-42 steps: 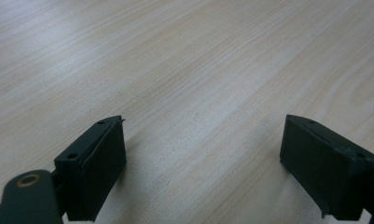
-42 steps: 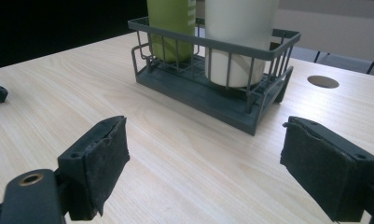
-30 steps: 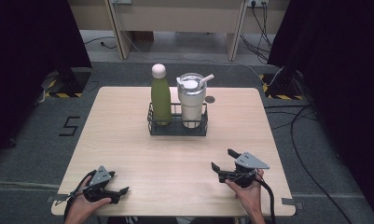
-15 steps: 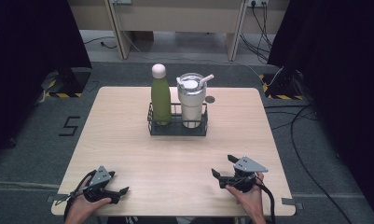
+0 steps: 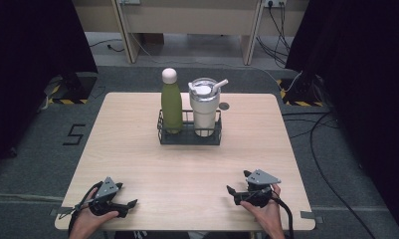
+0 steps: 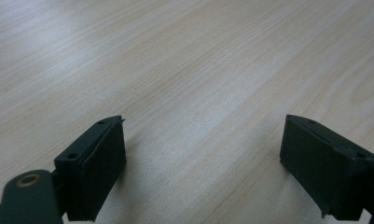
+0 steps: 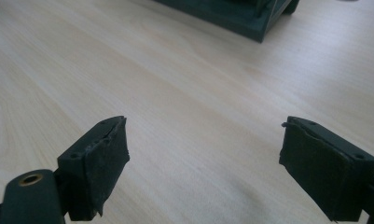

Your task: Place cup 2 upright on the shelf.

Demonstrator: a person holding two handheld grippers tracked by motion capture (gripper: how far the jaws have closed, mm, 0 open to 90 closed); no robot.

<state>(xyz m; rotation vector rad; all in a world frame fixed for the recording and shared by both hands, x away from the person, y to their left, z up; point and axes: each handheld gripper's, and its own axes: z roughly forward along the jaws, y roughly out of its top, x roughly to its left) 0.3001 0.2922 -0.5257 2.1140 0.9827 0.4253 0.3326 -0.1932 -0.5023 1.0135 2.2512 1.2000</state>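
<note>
A black wire rack [image 5: 189, 135] stands at the middle of the far half of the wooden table [image 5: 137, 149]. It holds a green bottle [image 5: 171, 102] with a pale cap and a white tumbler [image 5: 205, 107] with a straw, both upright. My left gripper [image 5: 128, 194] rests near the front left corner, held by a hand. Its jaws stand open over bare wood [image 6: 203, 163]. My right gripper [image 5: 237, 181] sits near the front right, jaws pointing left and open, nothing between them [image 7: 203, 163]. The rack's base [image 7: 231, 14] lies ahead of it.
A small dark disc [image 5: 224, 106] lies on the table behind the tumbler. Cables [image 5: 316, 129] trail over the grey floor to the right. Wooden furniture legs [image 5: 127, 30] stand beyond the table.
The right gripper has shifted slightly toward the table's near edge. The left gripper, the rack and its two vessels have not moved.
</note>
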